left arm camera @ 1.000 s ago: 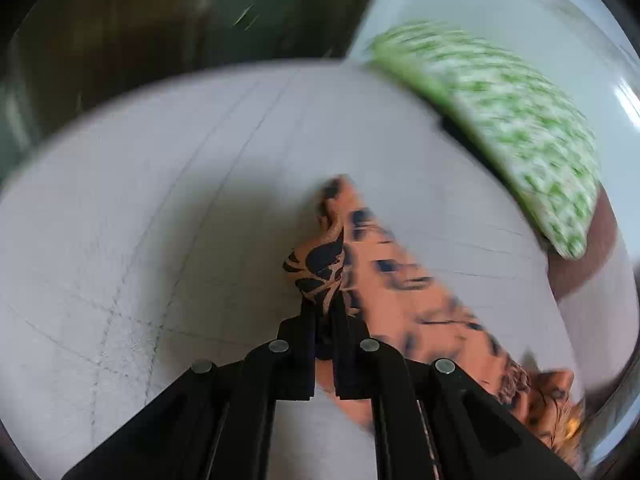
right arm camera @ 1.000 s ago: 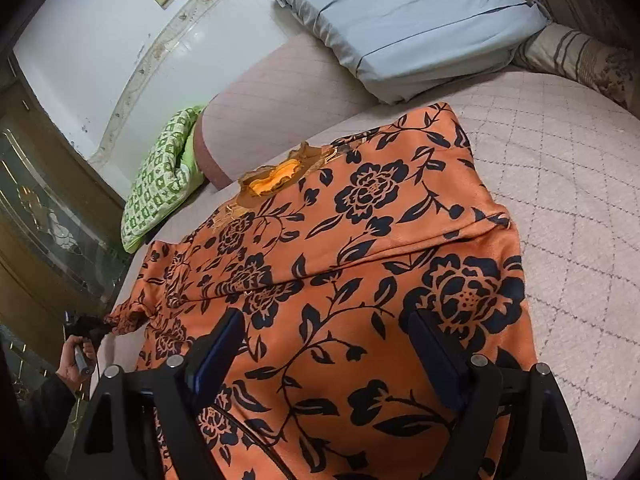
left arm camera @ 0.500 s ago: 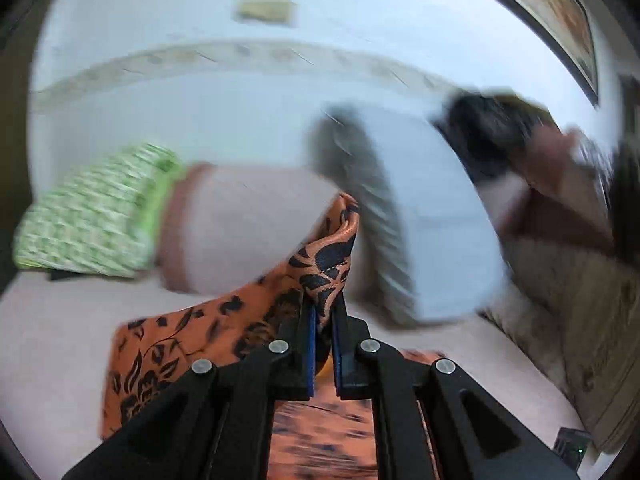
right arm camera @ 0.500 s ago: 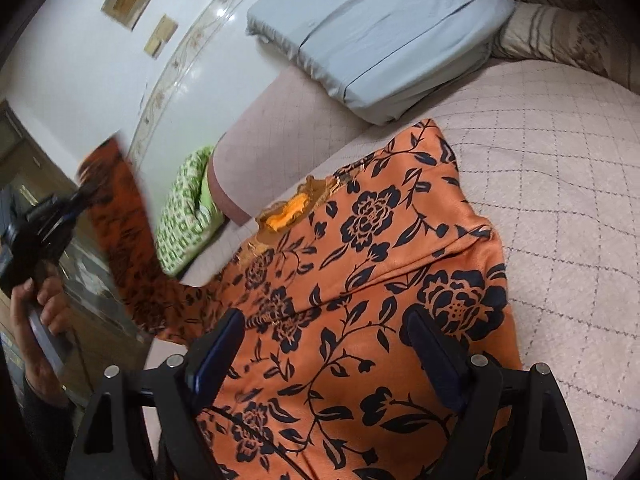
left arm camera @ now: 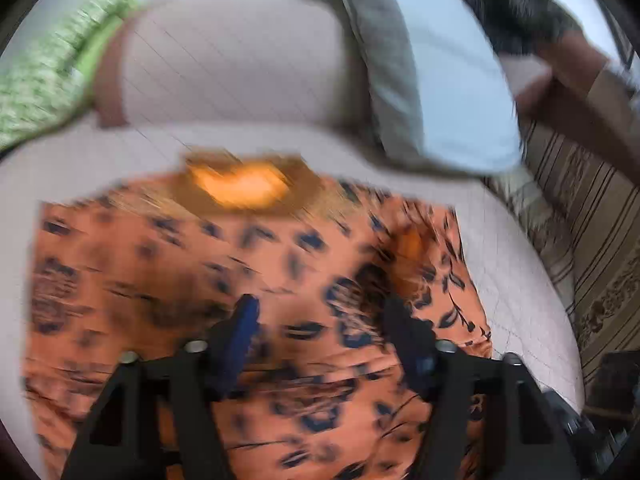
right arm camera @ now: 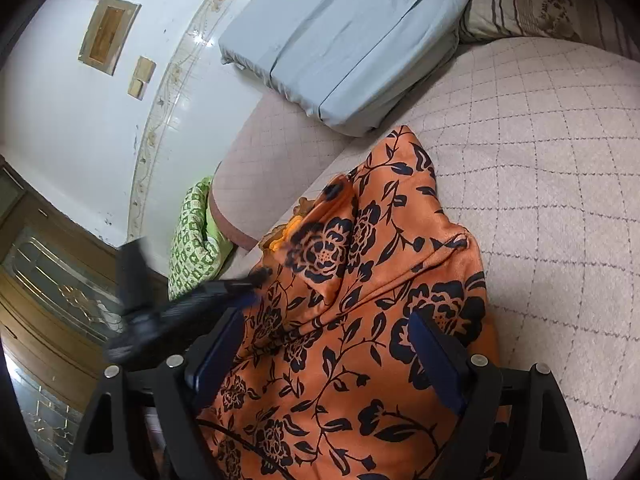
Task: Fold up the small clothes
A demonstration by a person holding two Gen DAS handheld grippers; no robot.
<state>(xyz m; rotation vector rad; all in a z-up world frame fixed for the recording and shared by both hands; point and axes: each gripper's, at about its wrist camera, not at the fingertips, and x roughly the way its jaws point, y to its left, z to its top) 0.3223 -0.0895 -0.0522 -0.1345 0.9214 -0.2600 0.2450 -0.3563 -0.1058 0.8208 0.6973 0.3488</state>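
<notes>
An orange garment with a black flower print [right arm camera: 360, 320] lies on the quilted beige bed cover [right arm camera: 560, 160]. Its left sleeve is folded over onto the body [right arm camera: 328, 240]. In the blurred left wrist view the garment [left arm camera: 160, 272] fills the lower half, with its gold collar [left arm camera: 244, 184] at the far side. My left gripper [left arm camera: 320, 320] is open and empty just above the cloth; it also shows in the right wrist view [right arm camera: 192, 304] at the garment's left edge. My right gripper [right arm camera: 328, 344] is open and empty over the garment's lower part.
A light blue pillow [right arm camera: 340, 40] and a striped pillow [right arm camera: 532, 4] lie at the head of the bed. A green patterned cushion [right arm camera: 192, 236] lies beside a beige bolster [right arm camera: 256, 168]. A white wall and a wooden cabinet [right arm camera: 48, 300] are to the left.
My left gripper carried the sleeve from the left up and over onto the garment's body, then opened and let it go. My right gripper stayed open over the garment.
</notes>
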